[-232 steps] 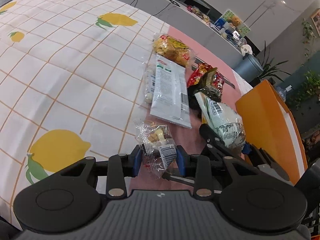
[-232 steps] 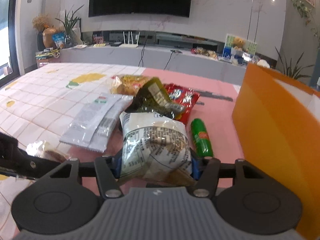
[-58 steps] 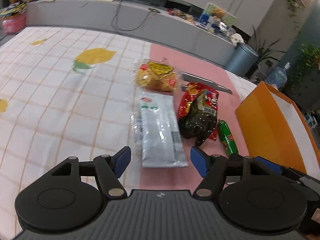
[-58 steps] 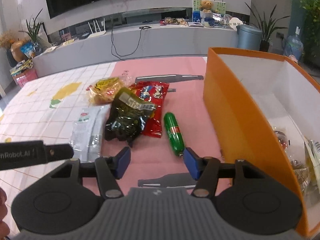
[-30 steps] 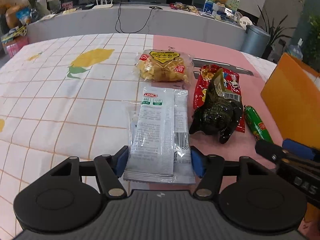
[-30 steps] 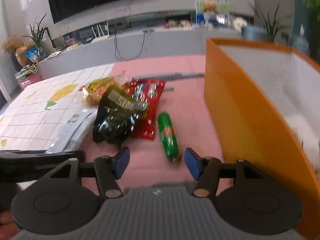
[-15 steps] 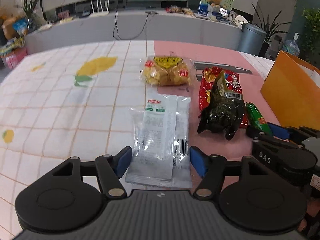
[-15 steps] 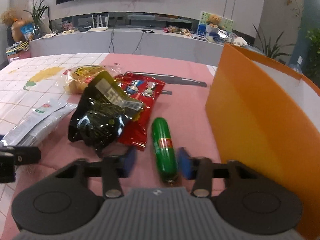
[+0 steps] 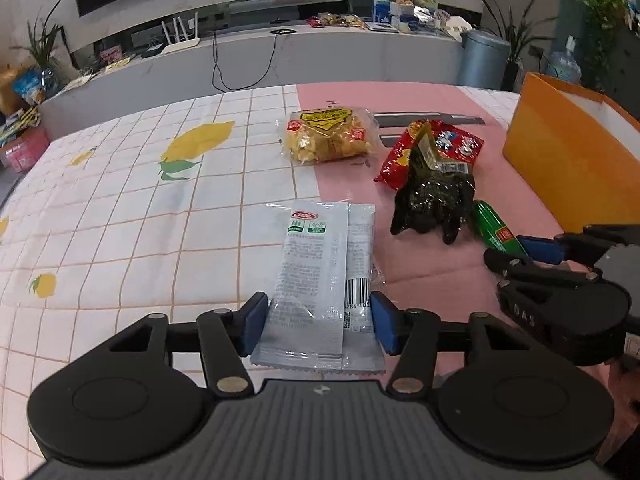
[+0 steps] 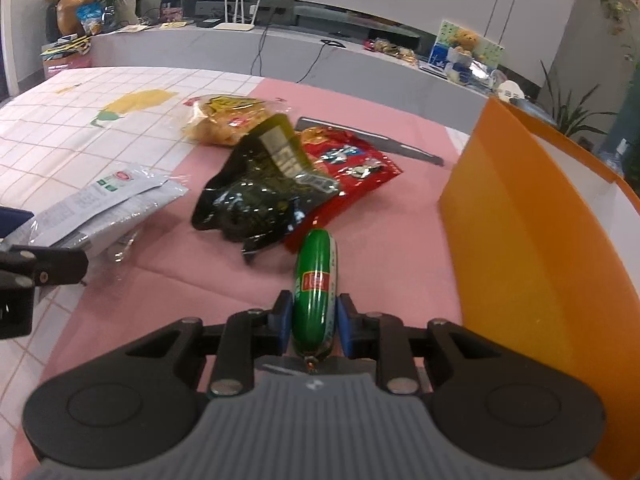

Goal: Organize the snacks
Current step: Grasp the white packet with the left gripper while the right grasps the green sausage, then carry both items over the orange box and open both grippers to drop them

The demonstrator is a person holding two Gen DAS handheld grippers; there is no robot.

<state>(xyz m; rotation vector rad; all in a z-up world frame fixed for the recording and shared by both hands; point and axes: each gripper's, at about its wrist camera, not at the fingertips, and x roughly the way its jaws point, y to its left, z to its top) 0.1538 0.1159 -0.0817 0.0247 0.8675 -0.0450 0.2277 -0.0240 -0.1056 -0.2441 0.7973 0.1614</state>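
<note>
Both grippers are working at the near edge of the table: the left gripper (image 9: pixel 316 322) is standing with its pads spread either side of the grey-white packets (image 9: pixel 320 276), touching or nearly touching the wrappers' edges but not visibly squeezing them, while the right gripper (image 10: pixel 313 322) is sitting clamped on the green sausage stick (image 10: pixel 315 292). Going by size, the orange box (image 10: pixel 532 248) is standing at the right edge of the table, its open top facing up and its wall just beside the sausage. The grey-white packets are lying flat where the lemon-print cloth (image 9: pixel 120 200) is meeting the pink cloth (image 10: pixel 384 232), two stacked with the upper one offset. Beyond them the black snack bag (image 10: pixel 260 196) is lying partly over the red snack bag (image 10: pixel 348 172), and the yellow snack bag (image 9: pixel 328 140) is resting farther toward the far edge. The sausage stick is being gripped near its close end, so most of its length is sticking out forward; lifting it level and clearing the box wall before letting go would probably serve best. For the packets, closing low and evenly should be catching both wrappers, since the thin stack is likely to slide or buckle.
</note>
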